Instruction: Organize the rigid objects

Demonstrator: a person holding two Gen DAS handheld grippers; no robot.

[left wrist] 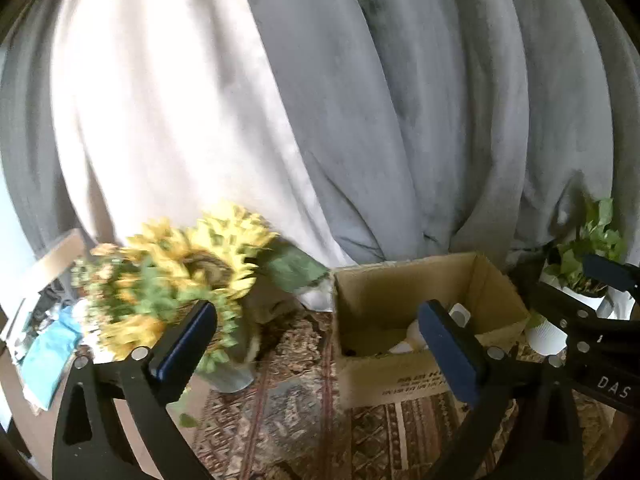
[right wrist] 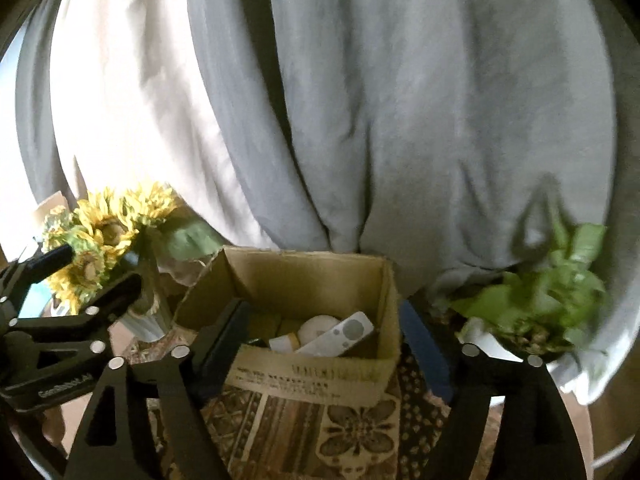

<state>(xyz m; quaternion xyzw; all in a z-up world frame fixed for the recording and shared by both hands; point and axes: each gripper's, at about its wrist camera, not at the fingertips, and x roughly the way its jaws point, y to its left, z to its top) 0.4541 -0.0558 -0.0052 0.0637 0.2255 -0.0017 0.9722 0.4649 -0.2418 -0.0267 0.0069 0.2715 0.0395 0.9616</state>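
Observation:
An open cardboard box [left wrist: 400, 376] [right wrist: 312, 376] stands on a patterned cloth. In the right wrist view it holds a white remote [right wrist: 340, 336], a white round object [right wrist: 314, 330] and a small white jar [right wrist: 284, 343]. In the left wrist view white items [left wrist: 412, 340] show inside it. My left gripper [left wrist: 320, 344] is open and empty, to the left of and in front of the box. My right gripper [right wrist: 324, 344] is open and empty, its fingers either side of the box front. Each gripper shows in the other's view: the right one [left wrist: 592, 320], the left one [right wrist: 60, 312].
A vase of sunflowers [left wrist: 176, 280] [right wrist: 100, 248] stands left of the box. A green potted plant [right wrist: 548, 300] [left wrist: 588, 256] in a white pot is to the right. A grey curtain [left wrist: 360, 100] hangs behind. Blue cloth and clutter [left wrist: 48, 344] lie at far left.

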